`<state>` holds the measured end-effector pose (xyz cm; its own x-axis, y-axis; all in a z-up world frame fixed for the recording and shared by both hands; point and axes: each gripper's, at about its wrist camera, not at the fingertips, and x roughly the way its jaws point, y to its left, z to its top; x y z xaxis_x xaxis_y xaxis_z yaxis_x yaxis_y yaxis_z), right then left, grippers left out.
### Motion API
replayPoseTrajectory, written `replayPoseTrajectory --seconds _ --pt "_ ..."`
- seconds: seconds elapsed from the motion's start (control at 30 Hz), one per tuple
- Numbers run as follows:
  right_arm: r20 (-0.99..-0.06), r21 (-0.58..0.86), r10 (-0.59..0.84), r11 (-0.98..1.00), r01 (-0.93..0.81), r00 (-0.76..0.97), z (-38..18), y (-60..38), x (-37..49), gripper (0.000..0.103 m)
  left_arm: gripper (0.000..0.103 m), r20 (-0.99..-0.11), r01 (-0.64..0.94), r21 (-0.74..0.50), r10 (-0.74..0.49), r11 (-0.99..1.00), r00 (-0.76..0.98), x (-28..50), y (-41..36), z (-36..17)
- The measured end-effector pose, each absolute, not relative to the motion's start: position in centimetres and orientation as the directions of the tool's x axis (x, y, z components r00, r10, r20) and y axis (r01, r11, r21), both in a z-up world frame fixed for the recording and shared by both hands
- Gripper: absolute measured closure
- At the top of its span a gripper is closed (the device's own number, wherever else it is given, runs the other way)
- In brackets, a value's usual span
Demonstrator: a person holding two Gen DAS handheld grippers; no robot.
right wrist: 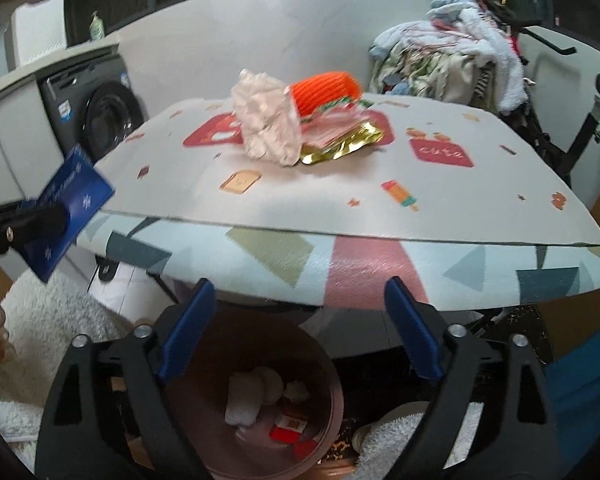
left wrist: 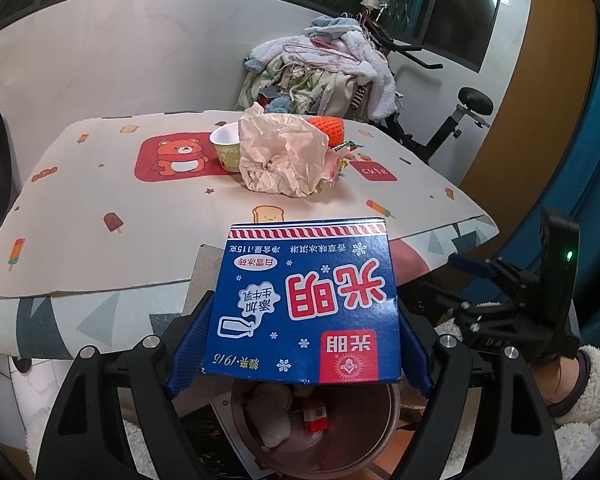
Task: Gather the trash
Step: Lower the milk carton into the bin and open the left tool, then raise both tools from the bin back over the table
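In the left wrist view, the left gripper [left wrist: 300,344] clamps a blue cardboard ice-cream carton with red-and-white lettering [left wrist: 304,300], its blue pads pressed against both sides. The carton hangs directly above a round pinkish bin [left wrist: 364,440] on the floor, which already contains a red-and-white packet [left wrist: 315,420] and some pale scraps. On the cartoon-printed table mat [left wrist: 100,200] beyond it remain a crumpled sheet of pale paper [left wrist: 280,156], a small white-and-green paper cup [left wrist: 227,148], an orange knitted-looking item [left wrist: 326,130] and some wrappers.

The step in hand appears to be dropping the carton; that calls for spreading the left jaws while it sits over the bin mouth.

In the right wrist view, the right gripper [right wrist: 296,332] stands wide apart with nothing between its blue pads, poised over the same bin, where the red packet [right wrist: 288,428] lies among white wads. A shiny gold foil wrapper [right wrist: 340,148] shows beside the crumpled paper. The carton appears at the left edge, blurred.

The carton hides much of the bin in the left view, the paper hides the cup in the right view, and the bin's pale contents are too soft to identify.
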<state>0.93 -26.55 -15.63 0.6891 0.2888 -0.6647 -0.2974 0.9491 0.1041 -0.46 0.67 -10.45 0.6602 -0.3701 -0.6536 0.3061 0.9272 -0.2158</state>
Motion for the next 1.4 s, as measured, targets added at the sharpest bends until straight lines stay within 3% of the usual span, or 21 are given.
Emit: replayPoseTrajectory --seconds 0.3,0.87,0.93,1.03,1.4 --pt "-0.658 0.116 0.29 0.951 -0.287 0.695 -15.6 -26.9 1.0 0.008 0.024 -0.666 0.332 -0.217 -0.388 0.918 0.637 -0.9 -0.1 -11.3" --pt "-0.666 0.127 0.283 0.955 -0.269 0.69 -15.8 -27.3 1.2 0.007 0.024 -0.691 0.396 -0.222 -0.43 0.891 0.58 -1.6 -2.0 -12.4" --pt "-0.666 0.127 0.284 0.954 -0.27 0.69 -15.8 -27.2 1.2 0.007 0.018 -0.689 0.396 -0.227 -0.434 0.89 0.581 -1.5 -2.0 -12.3" --pt "-0.669 0.127 0.282 0.955 -0.268 0.688 -15.9 -27.2 1.2 0.007 0.012 -0.671 0.379 -0.22 -0.422 0.899 0.61 -1.7 -1.5 -11.9" --pt "-0.68 0.123 0.279 0.955 -0.269 0.678 -16.1 -27.0 1.5 0.007 0.009 -0.66 0.233 -0.189 -0.299 0.954 0.689 -0.4 1.7 -10.9"
